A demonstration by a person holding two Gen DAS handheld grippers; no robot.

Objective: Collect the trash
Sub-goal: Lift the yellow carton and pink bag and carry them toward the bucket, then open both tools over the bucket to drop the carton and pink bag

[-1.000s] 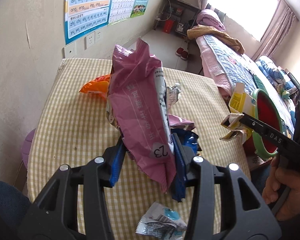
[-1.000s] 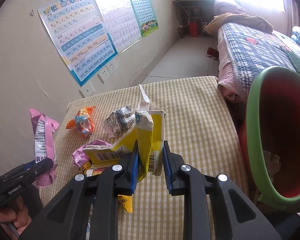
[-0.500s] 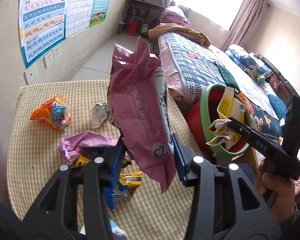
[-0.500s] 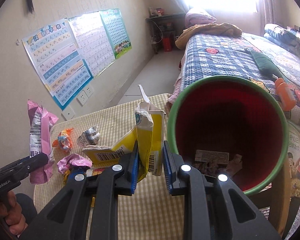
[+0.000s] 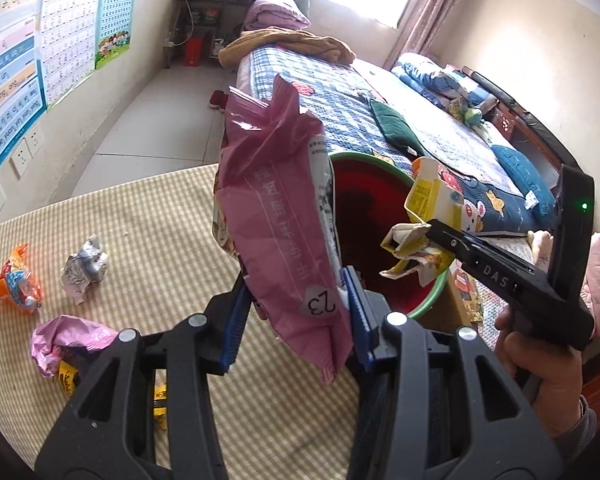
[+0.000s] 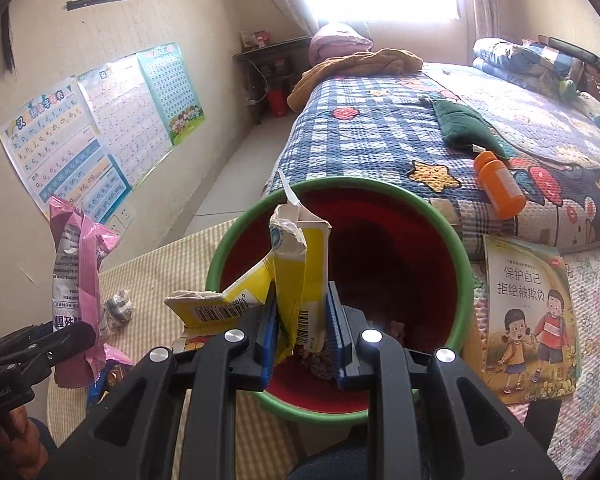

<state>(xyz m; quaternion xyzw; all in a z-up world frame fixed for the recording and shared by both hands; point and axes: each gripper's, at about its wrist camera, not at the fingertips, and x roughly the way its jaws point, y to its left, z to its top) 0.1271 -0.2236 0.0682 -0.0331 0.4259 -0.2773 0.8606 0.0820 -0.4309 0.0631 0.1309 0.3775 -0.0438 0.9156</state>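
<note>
Claws both grip trash: the left claw (image 5: 296, 312) pinches a pink bag (image 5: 284, 216), the right claw (image 6: 302, 332) a torn yellow carton (image 6: 300, 264). Beyond both gapes the red bin (image 6: 456, 248), the carton over its mouth. Left of the bag, wrappers (image 5: 86, 266) lie on the checked table (image 5: 160, 216).

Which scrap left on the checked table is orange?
The crinkled orange wrapper at the table's far left edge; the silver wad and pink wrapper near it are not.
</note>
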